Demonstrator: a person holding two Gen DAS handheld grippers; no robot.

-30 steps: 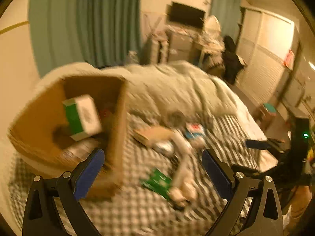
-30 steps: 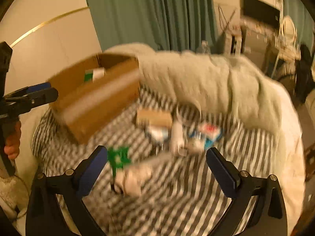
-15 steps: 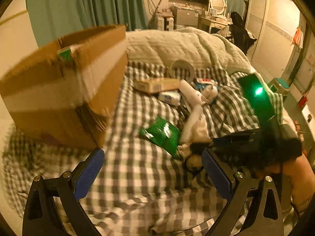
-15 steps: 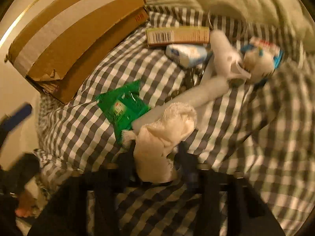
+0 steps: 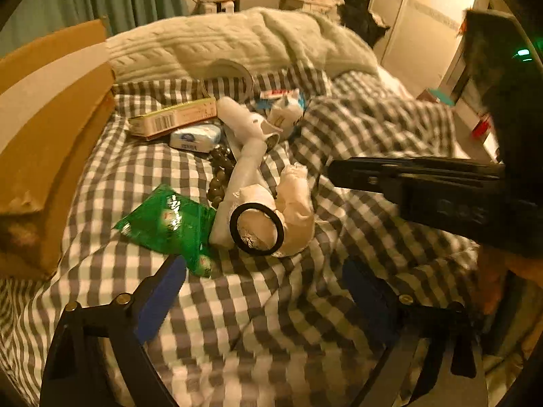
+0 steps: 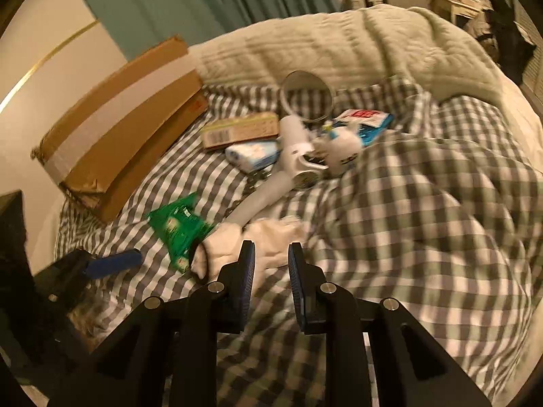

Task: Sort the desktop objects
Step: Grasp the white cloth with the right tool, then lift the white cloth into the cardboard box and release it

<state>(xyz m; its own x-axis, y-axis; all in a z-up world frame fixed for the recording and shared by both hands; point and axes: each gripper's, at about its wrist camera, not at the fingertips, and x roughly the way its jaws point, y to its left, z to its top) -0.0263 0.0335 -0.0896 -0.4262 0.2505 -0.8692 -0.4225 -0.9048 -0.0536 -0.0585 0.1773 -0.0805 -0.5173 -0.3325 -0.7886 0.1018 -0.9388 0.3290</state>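
A pile of objects lies on the checked bedspread (image 5: 142, 176): a green packet (image 5: 166, 224), a white sock bundle (image 5: 295, 210) with a black ring (image 5: 256, 229) on it, a white tube (image 5: 247, 159), a tan carton (image 5: 173, 120), a tissue pack (image 5: 197, 137), beads (image 5: 220, 173). My left gripper (image 5: 264, 291) is open just below the pile. My right gripper (image 6: 269, 268) has its jaws narrowed around the near end of the white sock bundle (image 6: 268, 240); it also shows from the side in the left wrist view (image 5: 336, 171). The green packet (image 6: 178, 227) lies left of it.
A cardboard box (image 5: 44, 125) stands on the left of the bed, also in the right wrist view (image 6: 125, 112). A tape roll (image 6: 307, 96), a white bottle (image 6: 342, 149) and a blue packet (image 6: 368, 122) lie behind the pile. A knitted blanket (image 5: 237, 40) covers the far side.
Both grippers have come down close to the bed. My right gripper's jaws have narrowed from wide open onto the sock bundle. My left gripper has moved nearer the pile, still open.
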